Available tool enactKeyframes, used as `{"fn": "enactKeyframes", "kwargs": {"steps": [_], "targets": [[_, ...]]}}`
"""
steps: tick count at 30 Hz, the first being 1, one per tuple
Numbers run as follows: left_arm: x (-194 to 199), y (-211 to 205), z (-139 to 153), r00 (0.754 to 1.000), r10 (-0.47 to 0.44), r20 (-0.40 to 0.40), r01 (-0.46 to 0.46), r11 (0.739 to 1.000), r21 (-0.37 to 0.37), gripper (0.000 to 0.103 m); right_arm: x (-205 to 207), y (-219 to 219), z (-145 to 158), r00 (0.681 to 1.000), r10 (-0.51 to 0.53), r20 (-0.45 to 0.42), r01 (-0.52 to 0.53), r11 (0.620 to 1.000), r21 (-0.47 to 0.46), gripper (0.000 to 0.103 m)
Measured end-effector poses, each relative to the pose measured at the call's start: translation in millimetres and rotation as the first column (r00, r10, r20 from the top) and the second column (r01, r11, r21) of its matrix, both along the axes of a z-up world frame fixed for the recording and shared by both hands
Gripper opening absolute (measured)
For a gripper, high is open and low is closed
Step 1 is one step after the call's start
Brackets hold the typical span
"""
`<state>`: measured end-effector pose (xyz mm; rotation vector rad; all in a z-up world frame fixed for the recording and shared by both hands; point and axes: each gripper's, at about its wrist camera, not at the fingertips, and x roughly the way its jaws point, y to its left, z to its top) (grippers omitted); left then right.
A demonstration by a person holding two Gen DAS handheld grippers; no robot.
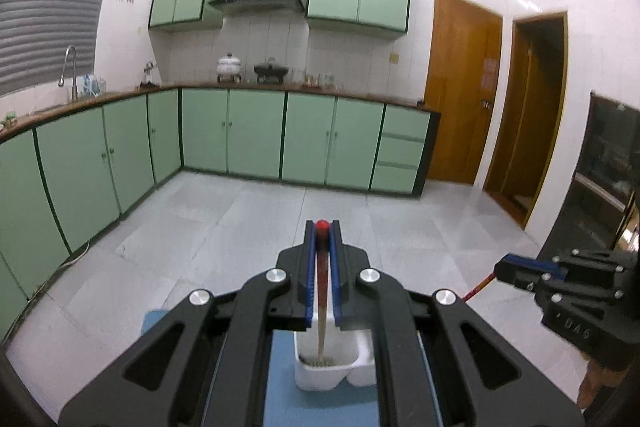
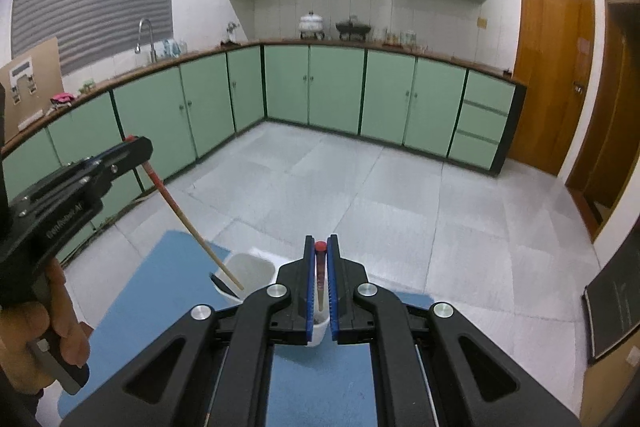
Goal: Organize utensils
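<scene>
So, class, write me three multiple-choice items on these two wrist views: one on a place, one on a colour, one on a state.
1. Where does the lower end of the chopstick held by the left claw point?
A. into the white holder
B. into the sink
C. onto the floor

2. What colour is the mat under the holder?
A. green
B. blue
C. red

3. How is the right claw?
A. wide open
B. shut on a red-tipped chopstick
C. shut on a spoon

Answers:
1 A, its tip sits at the holder's rim in the right wrist view.
2 B, the mat is blue around the holder.
3 B, the stick is pinched between the blue pads.
</scene>
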<state>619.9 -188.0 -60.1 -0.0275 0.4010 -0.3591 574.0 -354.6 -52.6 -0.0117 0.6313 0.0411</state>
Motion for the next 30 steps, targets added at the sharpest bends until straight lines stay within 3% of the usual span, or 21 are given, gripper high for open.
{"fn": "enactKeyframes", "kwargs": {"steps": [5, 6, 7, 9, 12, 14, 18, 23, 30], "targets": [[-3, 5, -28, 0.999, -0.005, -0.039, 0.006, 0.999, 0.034, 0.008, 4, -5, -24, 1.0, 0.01, -0.025, -0.009, 0.999, 0.035, 0.01], [-6, 7, -29, 0.999, -0.003, -0.039, 0.004, 0.999, 0.042, 0.018, 1, -6, -24, 1.0, 0.014, -0.021, -0.013, 0.999, 0.043, 0.013], [-8, 9, -27, 0.999, 0.001, -0.033, 0.001, 0.999, 0.048, 0.036, -4, -6, -22, 1.0, 0.012, -0.01, -0.011, 0.999, 0.044, 0.018], [-22, 14, -15, 1.0, 0.012, 0.012, -0.013, 0.998, 0.069, 0.049, -16, -9, -12, 1.0, 0.009, 0.018, -0.01, 0.999, 0.053, 0.02], [-46, 25, 7, 0.998, 0.003, 0.058, -0.008, 0.996, 0.091, 0.055, -48, -14, 13, 0.996, -0.001, 0.087, -0.005, 0.998, 0.067, 0.022], [-68, 37, 19, 0.997, 0.013, 0.08, -0.021, 0.994, 0.104, 0.066, -73, -17, 24, 0.992, -0.007, 0.122, -0.003, 0.997, 0.077, 0.027], [-118, 62, 22, 0.997, 0.005, 0.078, -0.014, 0.993, 0.116, 0.08, -133, -11, 22, 0.985, -0.004, 0.174, -0.01, 0.997, 0.077, 0.04], [-194, 95, -15, 1.0, 0.011, 0.023, -0.014, 0.994, 0.108, 0.091, -230, 17, -35, 0.983, 0.0, 0.182, -0.009, 0.999, 0.048, 0.063], [-290, 128, -107, 0.991, 0.056, -0.119, -0.045, 0.995, 0.092, 0.096, -337, 65, -152, 0.998, 0.005, 0.07, -0.006, 1.0, 0.02, 0.069]]}}
